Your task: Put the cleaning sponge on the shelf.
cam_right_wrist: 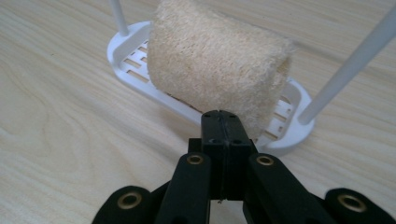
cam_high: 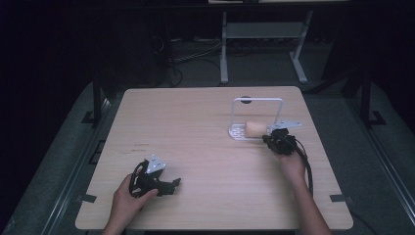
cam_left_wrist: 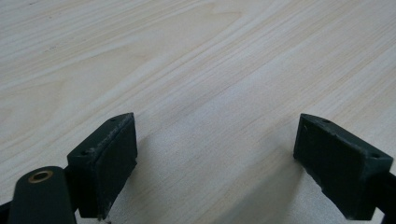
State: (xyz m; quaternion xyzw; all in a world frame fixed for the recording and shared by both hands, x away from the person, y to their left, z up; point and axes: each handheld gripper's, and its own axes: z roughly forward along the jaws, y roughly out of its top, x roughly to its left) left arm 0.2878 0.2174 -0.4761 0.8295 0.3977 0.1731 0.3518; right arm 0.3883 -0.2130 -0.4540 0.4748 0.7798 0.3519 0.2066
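A tan, coarse loofah sponge (cam_high: 254, 129) (cam_right_wrist: 219, 70) lies on the slotted base of a white wire rack (cam_high: 237, 132) (cam_right_wrist: 122, 56) at the table's right. My right gripper (cam_high: 270, 137) (cam_right_wrist: 220, 116) is shut, jaws pressed flat together. Its tip sits at the sponge's lower near face, and I cannot tell if it pinches any fibre. My left gripper (cam_high: 173, 185) (cam_left_wrist: 215, 140) is near the front left of the table, open wide over bare wood, nothing between its pads (cam_left_wrist: 109, 154).
The rack's thin white frame (cam_high: 257, 100) arches over the sponge, with one post (cam_right_wrist: 348, 65) just right of my right gripper. The light wooden table (cam_high: 205, 127) has bare room in the middle and left. Dark floor and a desk frame (cam_high: 224, 49) lie beyond.
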